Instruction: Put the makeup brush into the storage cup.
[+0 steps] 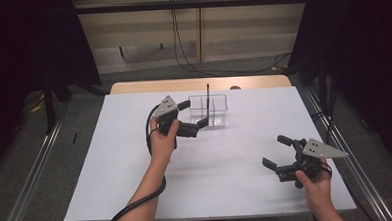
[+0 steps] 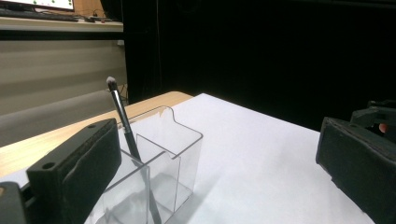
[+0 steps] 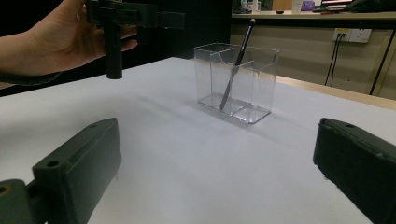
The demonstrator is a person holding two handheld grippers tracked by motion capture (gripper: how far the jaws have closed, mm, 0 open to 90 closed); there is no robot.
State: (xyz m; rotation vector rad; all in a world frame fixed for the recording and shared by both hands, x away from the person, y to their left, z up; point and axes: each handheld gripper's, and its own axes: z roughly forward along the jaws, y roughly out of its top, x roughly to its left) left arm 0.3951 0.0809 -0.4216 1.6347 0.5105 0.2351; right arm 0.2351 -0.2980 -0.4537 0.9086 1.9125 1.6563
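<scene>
Biggest risk here imo is knocking the clear organizer [image 1: 209,110] over. It's light plastic, sitting toward 12 o'clock on the white tabletop [image 1: 137,183], and the left tool [image 1: 193,118] is right up against its 9 o'clock side with one jaw just beside the near wall. Any sideways nudge could slide or tip the box. The makeup brush [image 1: 208,102] stands in the middle compartment, leaning, bristles up and handle poking well above the rim, so a jaw clipping that handle could lever the whole thing over or flick the brush out.

Pose-wise: the left hand [image 1: 161,142] comes up from 6 o'clock, forearm angled in, tool pointing toward 3 o'clock at the box, jaws spread wide and holding nothing. The right tool [image 1: 277,152] sits way off at 4 o'clock near the tabletop's edge, jaws also wide and empty, aimed toward 10 o'clock, well apart from the box.
</scene>
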